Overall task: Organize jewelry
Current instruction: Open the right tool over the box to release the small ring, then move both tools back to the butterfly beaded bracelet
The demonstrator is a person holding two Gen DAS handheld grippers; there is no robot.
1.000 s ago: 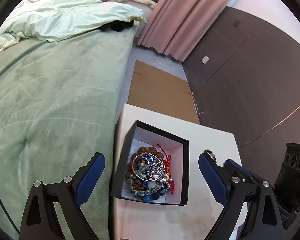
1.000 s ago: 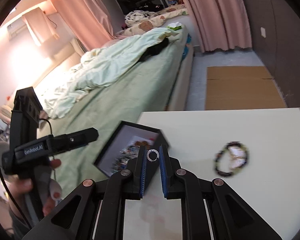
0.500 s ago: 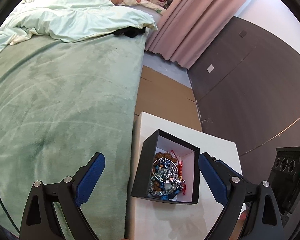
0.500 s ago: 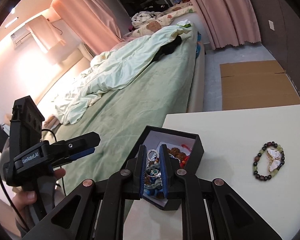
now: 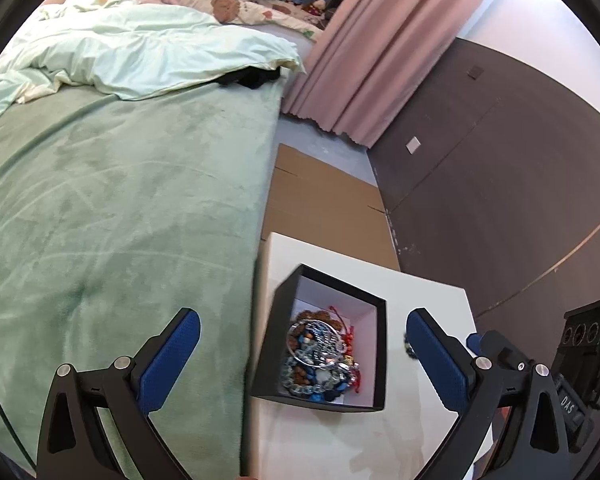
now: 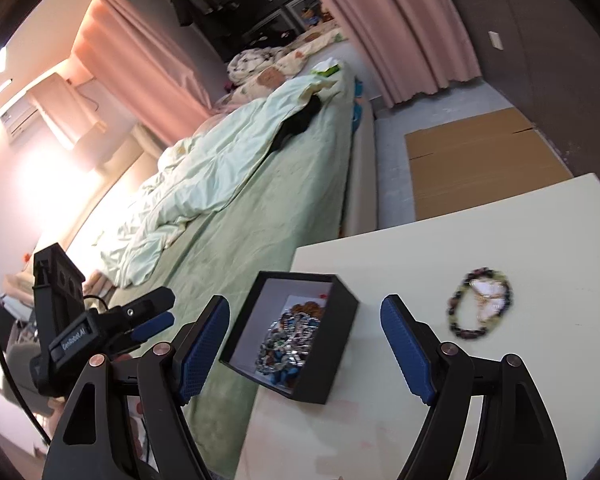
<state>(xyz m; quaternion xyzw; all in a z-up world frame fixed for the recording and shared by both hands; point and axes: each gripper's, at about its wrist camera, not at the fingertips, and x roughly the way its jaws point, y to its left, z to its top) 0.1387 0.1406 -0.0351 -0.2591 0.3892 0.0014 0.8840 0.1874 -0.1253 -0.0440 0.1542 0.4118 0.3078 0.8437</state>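
A black box [image 5: 284, 336] with a white inside stands at the white table's left edge and holds a heap of jewelry [image 5: 320, 352] with a silver bangle on top. It also shows in the right wrist view [image 6: 332, 344], with the jewelry heap [image 6: 288, 336] inside. A beaded bracelet with a white charm [image 6: 480, 306] lies on the table right of the box. My left gripper [image 5: 300, 356] is open and empty, hovering over the box. My right gripper [image 6: 304, 344] is open and empty above the box. The left gripper also shows at the left of the right wrist view [image 6: 140, 320].
The white table [image 6: 500, 232] stands beside a bed with a green cover [image 5: 120, 220] and a pale duvet [image 5: 140, 56]. Flat cardboard [image 5: 324, 200] lies on the floor beyond the table. A dark wall [image 5: 500, 180] and pink curtains [image 5: 372, 60] stand behind.
My right gripper held a small silver ring over the box and has opened; the ring is no longer between its fingers. The left gripper stayed open and shifted slightly.
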